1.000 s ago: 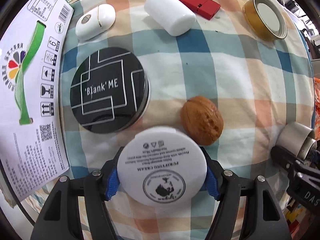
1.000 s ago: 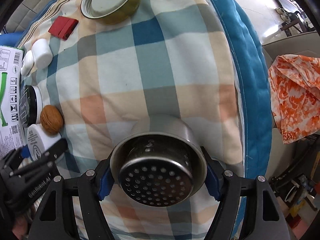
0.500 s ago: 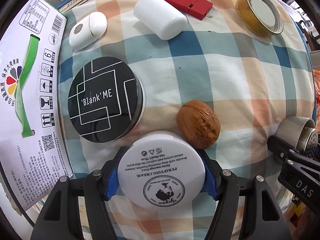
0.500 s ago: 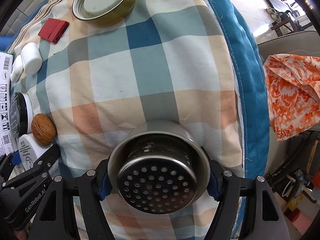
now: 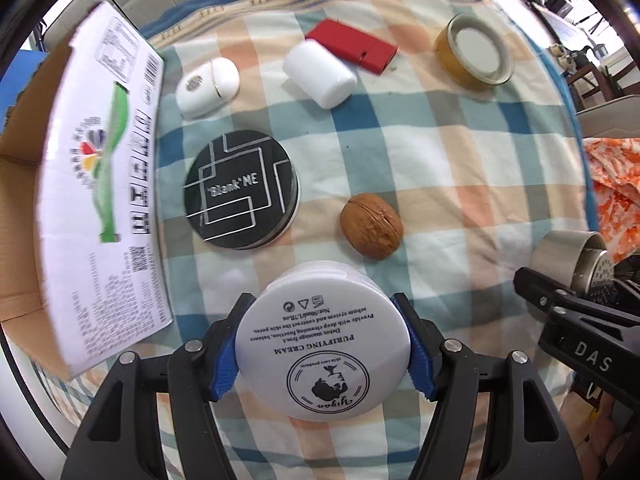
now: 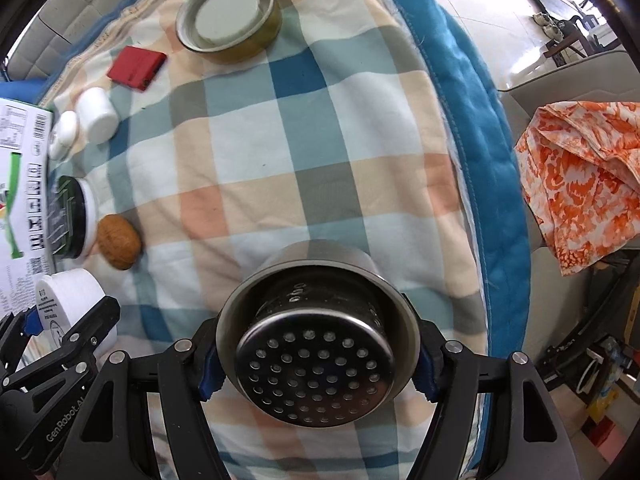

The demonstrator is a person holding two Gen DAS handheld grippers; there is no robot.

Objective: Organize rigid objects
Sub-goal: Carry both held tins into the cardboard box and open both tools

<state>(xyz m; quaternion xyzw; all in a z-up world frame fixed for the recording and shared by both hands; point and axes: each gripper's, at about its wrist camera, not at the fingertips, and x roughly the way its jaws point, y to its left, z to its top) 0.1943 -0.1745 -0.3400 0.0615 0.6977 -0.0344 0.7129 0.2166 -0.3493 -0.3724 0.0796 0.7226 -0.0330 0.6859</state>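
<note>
My left gripper [image 5: 322, 352] is shut on a white cream jar [image 5: 322, 344], held above the checked cloth; the jar also shows in the right wrist view [image 6: 70, 300]. My right gripper [image 6: 316, 356] is shut on a steel perforated strainer cup [image 6: 316, 344], which shows at the right edge of the left wrist view [image 5: 576, 264]. On the cloth lie a walnut [image 5: 371, 225], a black round "Blank ME" tin [image 5: 241, 194], a white oval case [image 5: 208, 87], a white cylinder [image 5: 319, 73], a red flat box [image 5: 352, 45] and a gold-rimmed lid [image 5: 474, 53].
An open cardboard box with a white printed flap [image 5: 100, 184] stands at the left of the cloth. The checked cloth [image 6: 320, 128] has a blue quilted edge [image 6: 476, 140] on the right. An orange patterned fabric [image 6: 580, 176] lies beyond that edge.
Both grippers have risen and drawn back with their loads. The objects on the cloth look smaller and farther in both views, and more of the cardboard box shows.
</note>
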